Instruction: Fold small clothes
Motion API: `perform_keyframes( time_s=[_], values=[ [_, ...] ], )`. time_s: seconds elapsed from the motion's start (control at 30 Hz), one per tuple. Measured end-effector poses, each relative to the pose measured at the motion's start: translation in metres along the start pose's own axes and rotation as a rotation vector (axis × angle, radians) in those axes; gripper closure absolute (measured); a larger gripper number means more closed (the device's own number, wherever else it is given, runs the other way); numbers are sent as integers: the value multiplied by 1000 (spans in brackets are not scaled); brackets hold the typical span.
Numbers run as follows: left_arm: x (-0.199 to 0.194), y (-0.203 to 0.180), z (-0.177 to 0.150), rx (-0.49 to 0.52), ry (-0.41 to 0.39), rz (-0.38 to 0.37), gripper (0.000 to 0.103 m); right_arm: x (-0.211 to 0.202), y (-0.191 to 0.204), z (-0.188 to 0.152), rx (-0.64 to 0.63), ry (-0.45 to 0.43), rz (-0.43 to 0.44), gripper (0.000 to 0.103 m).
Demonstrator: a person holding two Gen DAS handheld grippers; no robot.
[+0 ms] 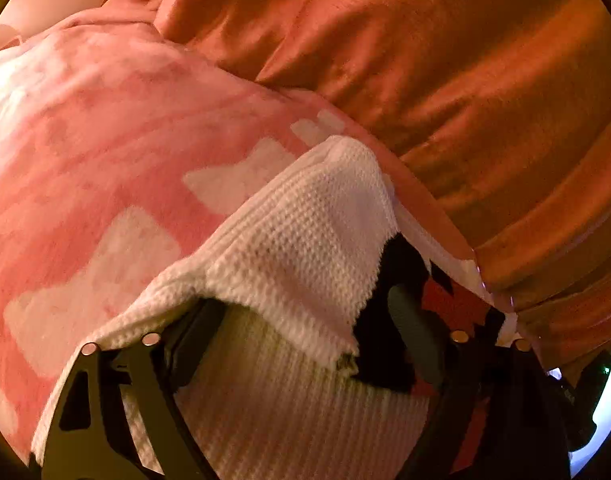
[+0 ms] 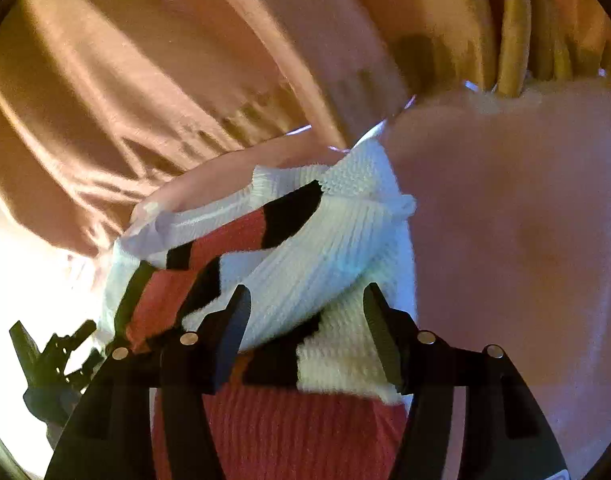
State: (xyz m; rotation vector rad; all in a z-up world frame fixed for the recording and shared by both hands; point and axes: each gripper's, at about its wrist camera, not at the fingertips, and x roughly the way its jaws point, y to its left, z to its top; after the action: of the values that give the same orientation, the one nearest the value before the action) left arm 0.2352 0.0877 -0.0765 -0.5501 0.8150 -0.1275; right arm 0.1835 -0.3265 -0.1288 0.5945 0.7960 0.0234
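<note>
A small knit sweater (image 1: pixel 297 232), white with red and black stripes, lies on a pink blanket (image 1: pixel 105 152) with white patches. The sweater drapes over my left gripper (image 1: pixel 305 332); its left finger is under the fabric and the right finger (image 1: pixel 413 332) shows beside a black and red part. The jaws stand apart. In the right wrist view the sweater (image 2: pixel 305 260) is bunched between the fingers of my right gripper (image 2: pixel 305 308), whose jaws stand wide apart around it. The other gripper (image 2: pixel 53 360) shows at the lower left there.
Orange satin cloth (image 1: pixel 445 60) hangs in folds behind the blanket and also shows in the right wrist view (image 2: pixel 145 100). The pink blanket (image 2: pixel 525 240) fills the right side of that view. Bright light comes in at the lower left.
</note>
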Motion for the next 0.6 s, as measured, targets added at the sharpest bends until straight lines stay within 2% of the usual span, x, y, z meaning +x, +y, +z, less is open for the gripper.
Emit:
perform_keyframes(
  time_s=[0.07,0.1,0.17,0.27,0.37,0.53,0.6],
  values=[
    [3,0,1,13,1,23,35,0,2,4,24,-33,-23,45],
    [4,0,1,17,-1,26,36,-6,6,7,18,-73,-47,45],
    [4,1,3,30,-6,40,46,-14,13,7,-9,-125,-81,45],
    [3,10,9,-15,-6,43,59,-8,25,8,-69,-97,-101,45],
    [3,18,13,-56,7,22,61,2,33,6,-94,-77,-118,45],
    [5,14,13,-28,12,32,56,33,34,7,-63,-17,-190,45],
    [5,13,12,-26,12,33,56,39,41,9,-101,-24,-240,47]
  ],
)
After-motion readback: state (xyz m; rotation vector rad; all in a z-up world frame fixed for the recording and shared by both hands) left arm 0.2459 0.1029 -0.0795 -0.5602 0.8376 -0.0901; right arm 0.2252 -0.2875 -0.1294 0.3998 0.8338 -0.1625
